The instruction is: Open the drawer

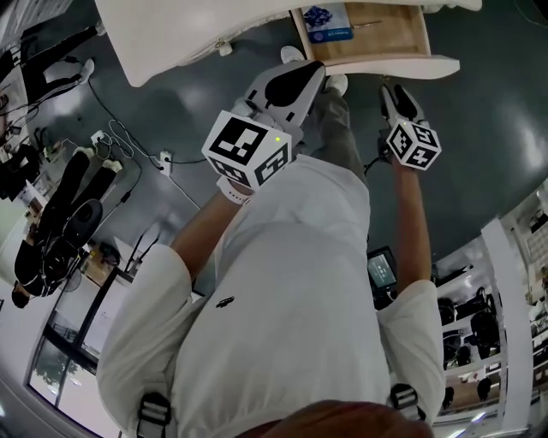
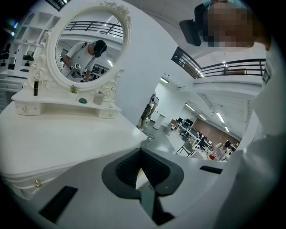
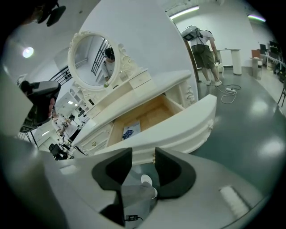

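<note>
The white dresser's drawer point(image 1: 377, 38) stands pulled out, showing its wooden inside and a blue-printed packet point(image 1: 328, 23). In the right gripper view its curved white front point(image 3: 178, 129) lies just beyond my right gripper point(image 3: 144, 156), which is open with nothing between the pads; a small brass knob point(image 3: 154, 157) shows in the gap. My right gripper point(image 1: 401, 96) hovers near the drawer front, apart from it. My left gripper point(image 1: 295, 81) is held up left of the drawer, pads together on nothing. The left gripper view shows the left gripper point(image 2: 141, 156) facing the dresser top point(image 2: 58, 138).
An oval mirror point(image 3: 94, 60) with small items on its shelf stands on the dresser. A person point(image 3: 203, 49) stands beyond the dresser, with a cable point(image 3: 228, 91) on the grey floor. A power strip and cables point(image 1: 128, 145) lie left; shelving point(image 1: 514, 325) runs right.
</note>
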Demonstrator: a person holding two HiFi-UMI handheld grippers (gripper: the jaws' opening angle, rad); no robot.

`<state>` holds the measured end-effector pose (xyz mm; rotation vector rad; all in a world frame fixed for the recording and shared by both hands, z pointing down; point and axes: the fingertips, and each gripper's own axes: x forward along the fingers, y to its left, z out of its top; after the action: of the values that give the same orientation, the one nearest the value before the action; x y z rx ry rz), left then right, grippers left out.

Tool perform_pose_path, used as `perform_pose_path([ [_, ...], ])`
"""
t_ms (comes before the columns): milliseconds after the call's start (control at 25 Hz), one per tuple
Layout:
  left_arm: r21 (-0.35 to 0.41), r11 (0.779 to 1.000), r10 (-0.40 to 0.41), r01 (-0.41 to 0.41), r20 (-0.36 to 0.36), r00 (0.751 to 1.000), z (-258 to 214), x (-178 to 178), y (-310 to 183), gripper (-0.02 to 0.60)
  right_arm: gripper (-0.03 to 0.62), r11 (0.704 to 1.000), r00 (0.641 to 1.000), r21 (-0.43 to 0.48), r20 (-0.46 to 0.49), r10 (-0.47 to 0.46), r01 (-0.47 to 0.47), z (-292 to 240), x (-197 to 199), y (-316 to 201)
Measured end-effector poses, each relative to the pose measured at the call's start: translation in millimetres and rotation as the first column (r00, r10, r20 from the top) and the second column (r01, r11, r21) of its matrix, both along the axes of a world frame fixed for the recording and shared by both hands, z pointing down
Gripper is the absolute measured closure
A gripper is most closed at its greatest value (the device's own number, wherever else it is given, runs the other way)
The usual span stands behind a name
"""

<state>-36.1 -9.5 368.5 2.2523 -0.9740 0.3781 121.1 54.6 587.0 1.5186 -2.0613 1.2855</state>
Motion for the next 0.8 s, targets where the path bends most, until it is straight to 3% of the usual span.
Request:
perform_pose_path([
  [480,0.028,0.999,-0.036,0.036,-0.017,0.999,-19.8,-12.6,6.3,0.572,0.43,0.991,1.0,0.133,-0.001,0.016,-0.016,-84.7,8.0,-21.1],
  [800,0.062,0.995,-0.075,0.076,-0.03,0.997,-36.7,-24.8,8.4,0.572,0.436,0.97,1.0,0.244,-0.012,0.005,-0.001,-146.6,10.4,-35.8],
])
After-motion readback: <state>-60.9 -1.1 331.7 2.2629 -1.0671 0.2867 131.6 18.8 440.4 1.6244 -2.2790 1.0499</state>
